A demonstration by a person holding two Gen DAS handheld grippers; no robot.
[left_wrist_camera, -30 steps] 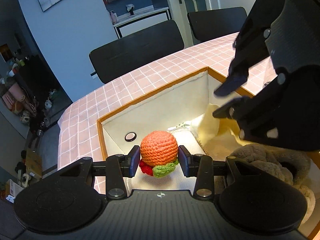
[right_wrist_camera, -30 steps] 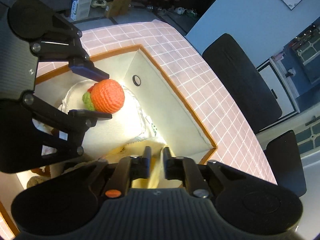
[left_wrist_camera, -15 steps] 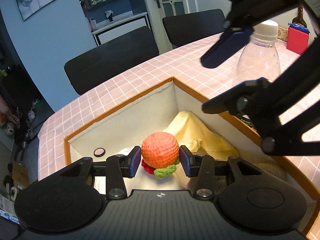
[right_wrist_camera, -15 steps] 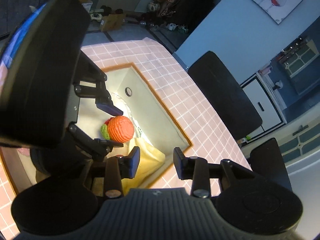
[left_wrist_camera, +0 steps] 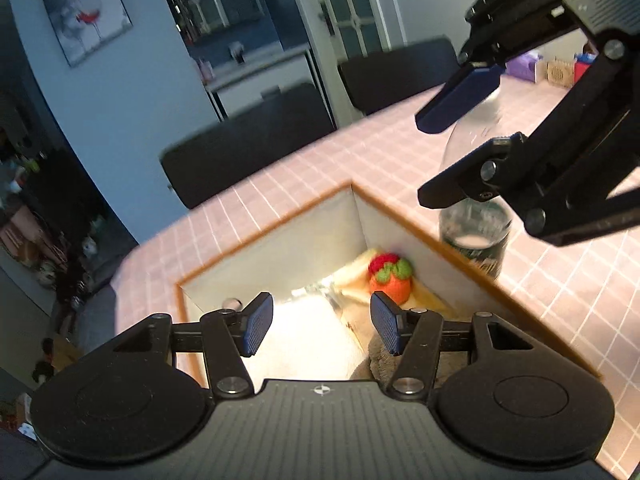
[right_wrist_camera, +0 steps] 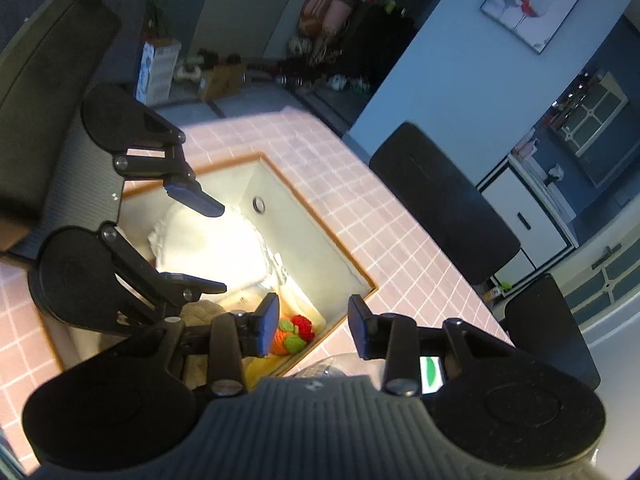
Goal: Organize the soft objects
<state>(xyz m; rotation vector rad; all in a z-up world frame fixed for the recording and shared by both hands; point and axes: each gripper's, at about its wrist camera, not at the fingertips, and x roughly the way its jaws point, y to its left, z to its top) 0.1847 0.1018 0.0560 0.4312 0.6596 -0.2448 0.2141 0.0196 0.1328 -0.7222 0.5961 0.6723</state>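
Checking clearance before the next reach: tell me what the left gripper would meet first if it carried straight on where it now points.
Probably the white cloth lying in the box: the left gripper, jaws just opened and empty, aims down into it. Depth is uncertain.

the left gripper [left_wrist_camera: 318, 328] hangs tilted downward, its jaws just opened wider – nothing between the pads. the right gripper [right_wrist_camera: 313, 328] hovers beside it, tilted down too, jaws apart and empty.
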